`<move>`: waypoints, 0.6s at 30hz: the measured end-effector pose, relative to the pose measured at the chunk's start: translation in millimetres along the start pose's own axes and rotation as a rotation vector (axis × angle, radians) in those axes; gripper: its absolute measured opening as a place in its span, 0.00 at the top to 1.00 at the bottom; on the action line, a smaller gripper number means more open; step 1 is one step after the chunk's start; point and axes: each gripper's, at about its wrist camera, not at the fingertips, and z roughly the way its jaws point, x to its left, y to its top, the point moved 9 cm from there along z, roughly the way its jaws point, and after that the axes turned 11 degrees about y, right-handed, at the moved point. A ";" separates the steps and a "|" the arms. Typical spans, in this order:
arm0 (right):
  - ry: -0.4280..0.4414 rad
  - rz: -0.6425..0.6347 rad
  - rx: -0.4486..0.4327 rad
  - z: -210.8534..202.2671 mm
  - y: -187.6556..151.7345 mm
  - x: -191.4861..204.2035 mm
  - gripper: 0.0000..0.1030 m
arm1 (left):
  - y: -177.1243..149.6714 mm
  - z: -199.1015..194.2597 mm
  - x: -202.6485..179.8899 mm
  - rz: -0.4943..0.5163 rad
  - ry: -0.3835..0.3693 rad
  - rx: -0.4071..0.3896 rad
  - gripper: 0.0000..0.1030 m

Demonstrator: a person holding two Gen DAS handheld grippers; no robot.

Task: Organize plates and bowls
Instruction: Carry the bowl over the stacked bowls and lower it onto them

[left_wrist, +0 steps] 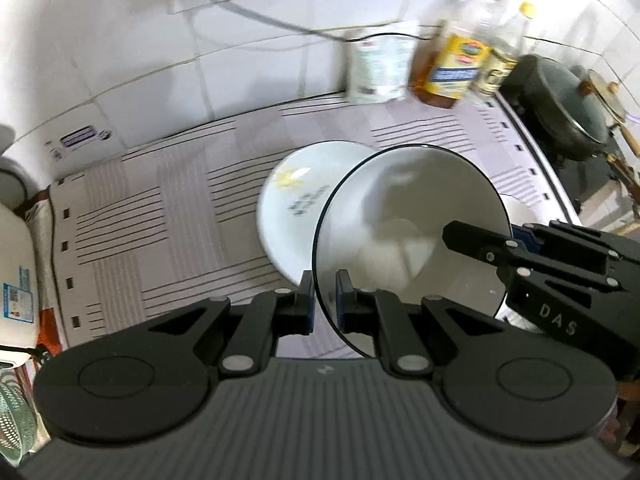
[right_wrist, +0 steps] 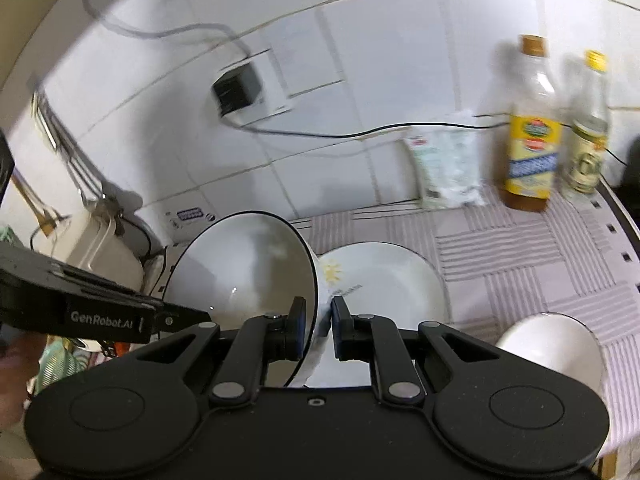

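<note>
A white bowl with a dark rim is held tilted in the air by both grippers. My left gripper is shut on its near rim. My right gripper is shut on the opposite rim of the same bowl; it shows in the left wrist view reaching in from the right. Under the bowl a white plate with a yellow flower print lies flat on the striped cloth, also in the right wrist view. A small white bowl sits at the right.
Oil bottles and a white packet stand against the tiled wall. A dark wok with lid sits on the stove at the right. A white appliance stands at the left edge. Cables hang from a wall socket.
</note>
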 end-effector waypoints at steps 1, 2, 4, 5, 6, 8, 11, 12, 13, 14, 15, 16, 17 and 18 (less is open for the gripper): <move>0.003 0.011 -0.006 -9.7 1.4 -6.0 0.84 | 0.0 -4.0 -9.0 0.012 -0.002 -0.006 0.92; 0.005 0.019 -0.011 -18.0 2.6 -11.3 0.84 | 0.1 -7.6 -18.1 0.021 -0.003 -0.010 0.92; 0.004 0.023 -0.016 -31.1 3.9 -19.3 0.84 | 0.6 -12.2 -33.9 0.037 -0.002 -0.013 0.92; 0.003 0.024 -0.015 -38.3 5.0 -24.6 0.84 | 1.3 -14.2 -41.3 0.043 0.000 -0.014 0.92; 0.002 0.024 -0.015 -44.2 5.7 -29.0 0.84 | 2.2 -15.7 -48.8 0.051 0.001 -0.015 0.92; 0.000 0.024 -0.016 -55.0 7.2 -38.6 0.84 | 3.9 -18.3 -63.3 0.057 -0.002 -0.015 0.92; 0.002 0.034 -0.019 -70.5 8.0 -56.8 0.84 | 6.5 -19.3 -85.5 0.062 -0.017 -0.001 0.92; 0.002 0.037 -0.020 -74.1 7.7 -61.7 0.84 | 7.5 -19.1 -92.5 0.066 -0.021 0.004 0.92; 0.000 0.039 -0.022 -78.9 7.3 -69.0 0.84 | 8.9 -18.5 -100.7 0.074 -0.025 0.005 0.92; -0.005 0.034 -0.020 -82.0 6.9 -74.6 0.84 | 10.8 -17.8 -108.3 0.081 -0.025 0.001 0.92; -0.011 0.022 -0.017 -85.4 6.3 -80.6 0.84 | 12.5 -16.7 -115.5 0.087 -0.021 -0.005 0.92; -0.014 0.012 -0.017 -88.2 5.7 -86.4 0.84 | 14.2 -14.3 -122.7 0.091 -0.016 -0.006 0.92; -0.015 0.011 -0.015 -90.2 4.7 -93.0 0.84 | 16.0 -11.2 -129.2 0.090 -0.013 -0.001 0.92; -0.013 0.013 -0.015 -91.6 4.3 -99.5 0.84 | 17.3 -8.3 -135.8 0.090 -0.009 0.005 0.92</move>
